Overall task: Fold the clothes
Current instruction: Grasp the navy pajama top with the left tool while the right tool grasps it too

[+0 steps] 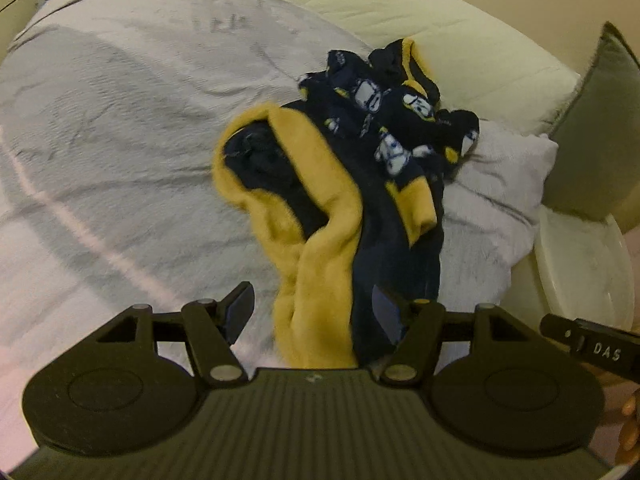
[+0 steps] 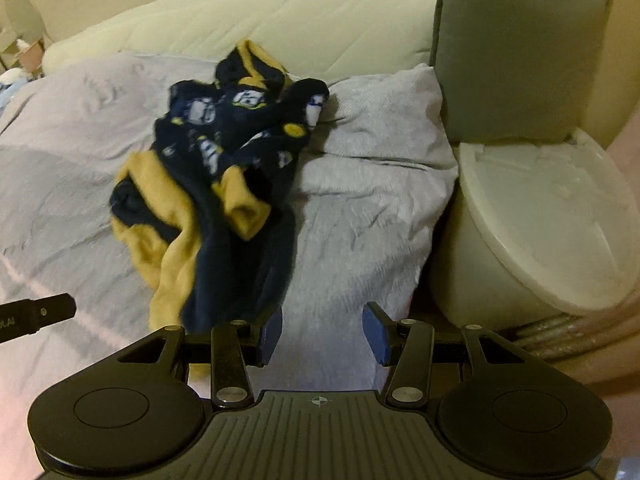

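We saw the navy and yellow fleece garment (image 1: 340, 184) lying crumpled on the bed's pale grey blanket (image 1: 120, 140), toward the side where a grey cushion (image 2: 516, 52) stood upright behind a white lidded bin (image 2: 540, 220). A cream quilt (image 1: 420, 12) ran along the far edge of the bed.

Our left gripper (image 1: 316, 312) had its fingers spread wide, and the near end of the garment lay between them; the dark cloth ran up against the right-hand pad, but we could not tell whether it pressed on the cloth.

Our right gripper (image 2: 322, 334) hovered just beside the garment's near end, over bare blanket, its fingers spread apart with nothing between them. The garment's printed part lay bunched farther back, with one yellow cuff (image 2: 244, 204) folded over the navy cloth.
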`<state>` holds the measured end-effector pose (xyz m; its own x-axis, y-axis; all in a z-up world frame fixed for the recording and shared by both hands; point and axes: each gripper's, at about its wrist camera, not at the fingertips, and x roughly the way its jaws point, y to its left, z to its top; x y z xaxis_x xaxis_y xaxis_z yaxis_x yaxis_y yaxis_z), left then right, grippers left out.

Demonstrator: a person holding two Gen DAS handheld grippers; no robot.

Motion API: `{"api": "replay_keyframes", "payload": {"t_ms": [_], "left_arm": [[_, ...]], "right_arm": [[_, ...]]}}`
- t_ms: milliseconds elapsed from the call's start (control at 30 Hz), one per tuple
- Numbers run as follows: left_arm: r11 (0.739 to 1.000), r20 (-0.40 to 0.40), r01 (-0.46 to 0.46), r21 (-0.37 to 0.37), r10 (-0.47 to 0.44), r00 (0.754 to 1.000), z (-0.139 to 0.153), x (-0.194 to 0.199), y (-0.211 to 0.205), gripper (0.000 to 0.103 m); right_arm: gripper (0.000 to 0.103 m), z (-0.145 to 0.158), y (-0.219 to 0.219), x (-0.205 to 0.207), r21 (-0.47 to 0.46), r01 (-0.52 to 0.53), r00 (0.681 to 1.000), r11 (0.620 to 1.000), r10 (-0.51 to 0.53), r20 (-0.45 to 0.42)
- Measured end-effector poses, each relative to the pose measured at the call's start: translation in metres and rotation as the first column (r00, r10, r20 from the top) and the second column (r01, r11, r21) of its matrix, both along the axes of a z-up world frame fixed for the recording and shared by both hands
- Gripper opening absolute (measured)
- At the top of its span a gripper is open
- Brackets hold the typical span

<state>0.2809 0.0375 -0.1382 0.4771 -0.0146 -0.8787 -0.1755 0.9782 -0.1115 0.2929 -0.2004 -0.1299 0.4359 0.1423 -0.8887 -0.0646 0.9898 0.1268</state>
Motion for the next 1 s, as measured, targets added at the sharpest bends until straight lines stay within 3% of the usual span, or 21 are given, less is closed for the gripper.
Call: {"api": "replay_keyframes", "payload": {"t_ms": [300, 567, 900, 933, 1000], "left_arm": [[0.999, -0.007, -0.015, -0.052, 0.014, 1.0, -0.04, 0.112, 0.0, 0.062], [0.994, -0.019, -0.055, -0.091, 0.054, 0.998, -0.078, 0.186, 0.011, 0.062], [0.971, -0.005, -0.161, -0.178, 0.163, 0.987, -0.111, 0.237, 0.026, 0.064], [0.967, -0.008, -0.177, -0.185, 0.179, 0.984, -0.115, 0.24, 0.029, 0.065], [0.962, -0.014, -0.191, -0.195, 0.192, 0.981, -0.125, 0.245, 0.032, 0.066]], "right_arm": [[0.049, -0.044, 0.007, 0.106, 0.062, -0.011, 0.999, 0.998, 0.013, -0.037], [0.049, -0.088, 0.001, 0.171, 0.166, 0.067, 0.995, 0.984, -0.054, -0.079], [0.049, -0.133, 0.001, 0.217, 0.383, 0.167, 0.984, 0.908, -0.13, -0.119], [0.05, -0.138, 0.003, 0.22, 0.405, 0.181, 0.982, 0.896, -0.14, -0.128], [0.066, -0.148, 0.006, 0.226, 0.418, 0.207, 0.976, 0.884, -0.156, -0.153]]}}
